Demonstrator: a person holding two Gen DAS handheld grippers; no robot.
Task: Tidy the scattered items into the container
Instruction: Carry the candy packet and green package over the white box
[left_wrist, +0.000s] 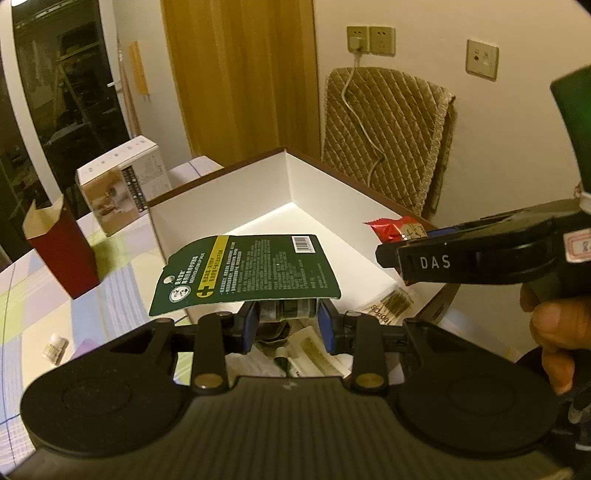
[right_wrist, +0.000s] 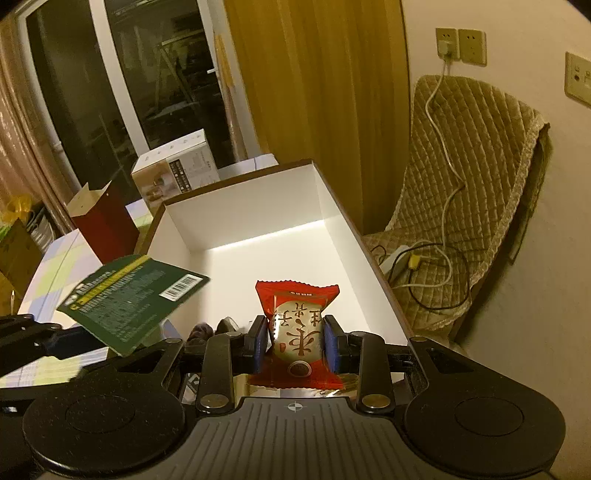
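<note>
A green blister card with a small tube (left_wrist: 247, 269) is clamped between the blue pads of my left gripper (left_wrist: 287, 314), and the card fans out above the fingers. It hangs over the near left corner of the white box with a brown rim (left_wrist: 332, 184). My right gripper (right_wrist: 297, 343) is shut on a red snack packet (right_wrist: 299, 314), held upright over the near edge of the same box (right_wrist: 258, 199). The green card (right_wrist: 133, 295) shows to its left. From the left wrist view, a right gripper finger (left_wrist: 436, 262) and the packet's red end (left_wrist: 391, 229) appear at right.
A red open carton (left_wrist: 62, 251) and a beige product box (left_wrist: 118, 184) stand left of the white box on a checked tablecloth. A small white bottle (left_wrist: 55, 345) lies near the left gripper. A chair with a quilted cover (right_wrist: 472, 184) and cables stands to the right.
</note>
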